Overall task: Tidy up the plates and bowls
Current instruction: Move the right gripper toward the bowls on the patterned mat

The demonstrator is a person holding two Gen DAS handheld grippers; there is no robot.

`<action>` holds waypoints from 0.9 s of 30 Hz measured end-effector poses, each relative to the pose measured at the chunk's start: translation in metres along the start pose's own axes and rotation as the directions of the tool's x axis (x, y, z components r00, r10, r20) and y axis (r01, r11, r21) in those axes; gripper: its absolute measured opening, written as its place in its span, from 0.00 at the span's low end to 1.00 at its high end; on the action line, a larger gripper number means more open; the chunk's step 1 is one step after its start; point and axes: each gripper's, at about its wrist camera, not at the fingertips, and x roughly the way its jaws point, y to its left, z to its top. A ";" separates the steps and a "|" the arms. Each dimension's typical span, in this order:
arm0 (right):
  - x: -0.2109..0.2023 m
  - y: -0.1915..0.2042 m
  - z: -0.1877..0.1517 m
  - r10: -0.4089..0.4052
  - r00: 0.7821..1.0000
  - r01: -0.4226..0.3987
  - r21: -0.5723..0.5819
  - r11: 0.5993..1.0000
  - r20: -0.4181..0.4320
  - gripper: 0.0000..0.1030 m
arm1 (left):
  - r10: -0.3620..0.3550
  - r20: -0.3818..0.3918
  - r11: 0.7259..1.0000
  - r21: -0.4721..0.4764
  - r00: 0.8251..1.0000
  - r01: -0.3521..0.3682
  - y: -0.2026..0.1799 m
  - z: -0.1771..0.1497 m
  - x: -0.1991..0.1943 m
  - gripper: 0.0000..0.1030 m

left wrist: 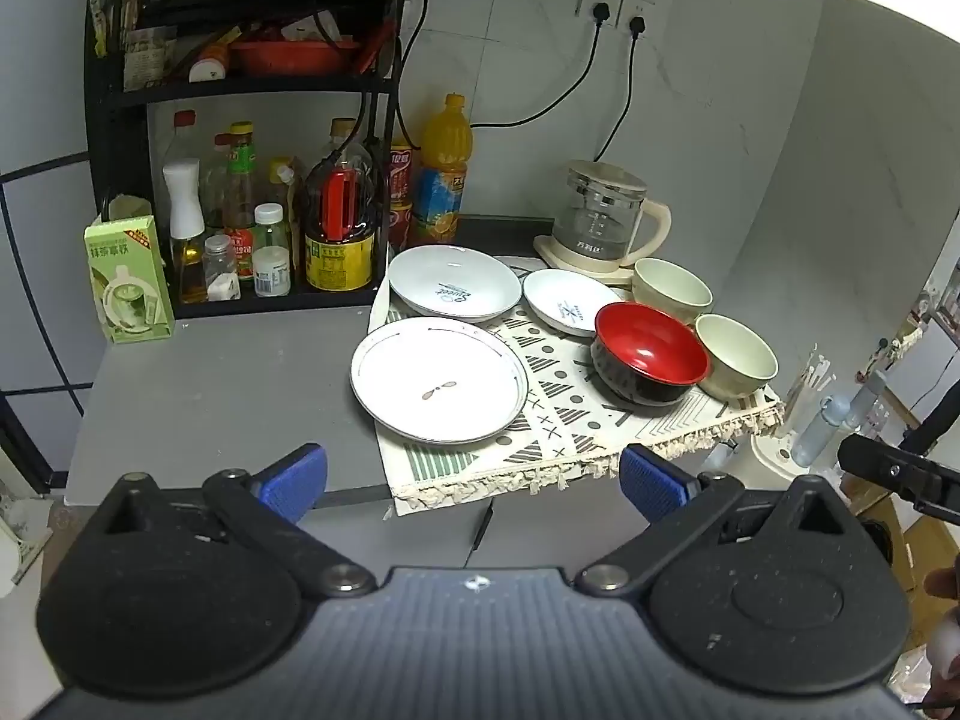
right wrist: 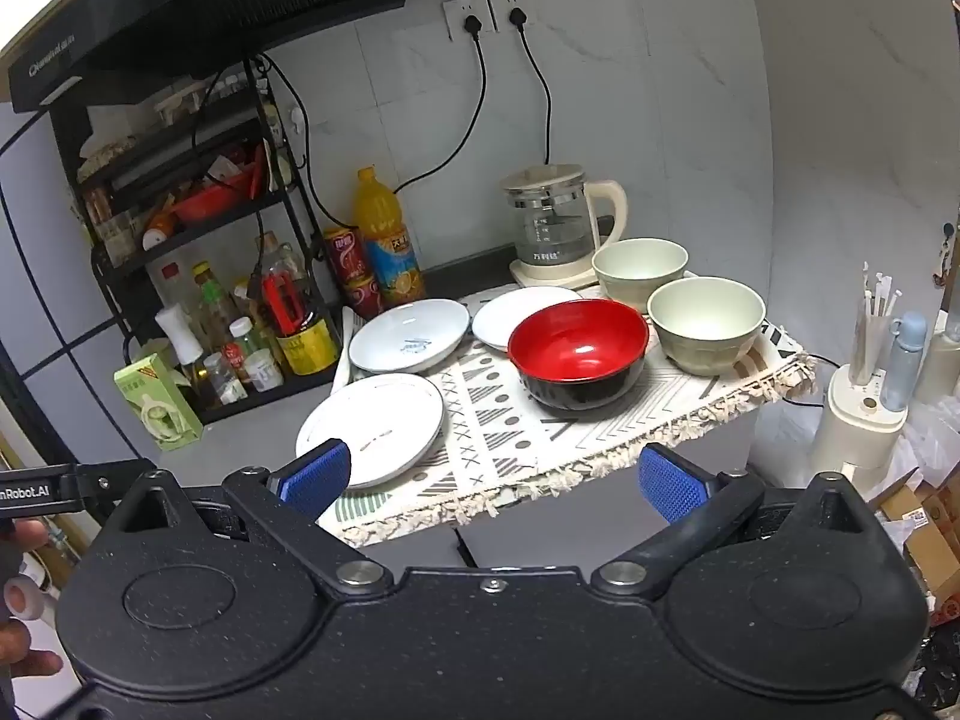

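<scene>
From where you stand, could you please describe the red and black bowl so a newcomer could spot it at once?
Find the patterned fringed cloth on the grey counter, in front of the glass kettle. The red and black bowl sits on it beside two pale green bowls. It alone is glossy red inside and black outside.

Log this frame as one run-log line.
phase: pre-grasp | left gripper: open, empty | right gripper: open, empty | three plates, red bowl, two cream bowls: unstacked on mat
</scene>
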 end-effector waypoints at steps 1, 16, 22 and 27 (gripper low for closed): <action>0.000 0.000 0.001 0.006 1.000 -0.006 0.001 1.000 0.001 1.00 | 0.001 0.001 1.000 0.002 1.000 -0.001 0.000 0.000 0.000 0.99; 0.021 -0.001 0.000 0.024 1.000 -0.023 0.037 0.999 -0.016 1.00 | 0.020 0.007 1.000 0.015 1.000 -0.020 0.007 0.008 0.003 0.99; 0.030 -0.002 0.003 0.019 1.000 -0.020 0.021 1.000 0.022 1.00 | 0.007 -0.002 1.000 0.024 1.000 -0.007 0.009 0.015 0.015 0.99; 0.038 -0.005 0.008 0.023 0.999 -0.024 0.015 1.000 0.050 1.00 | -0.004 -0.001 1.000 0.029 1.000 0.004 0.009 0.021 0.030 0.99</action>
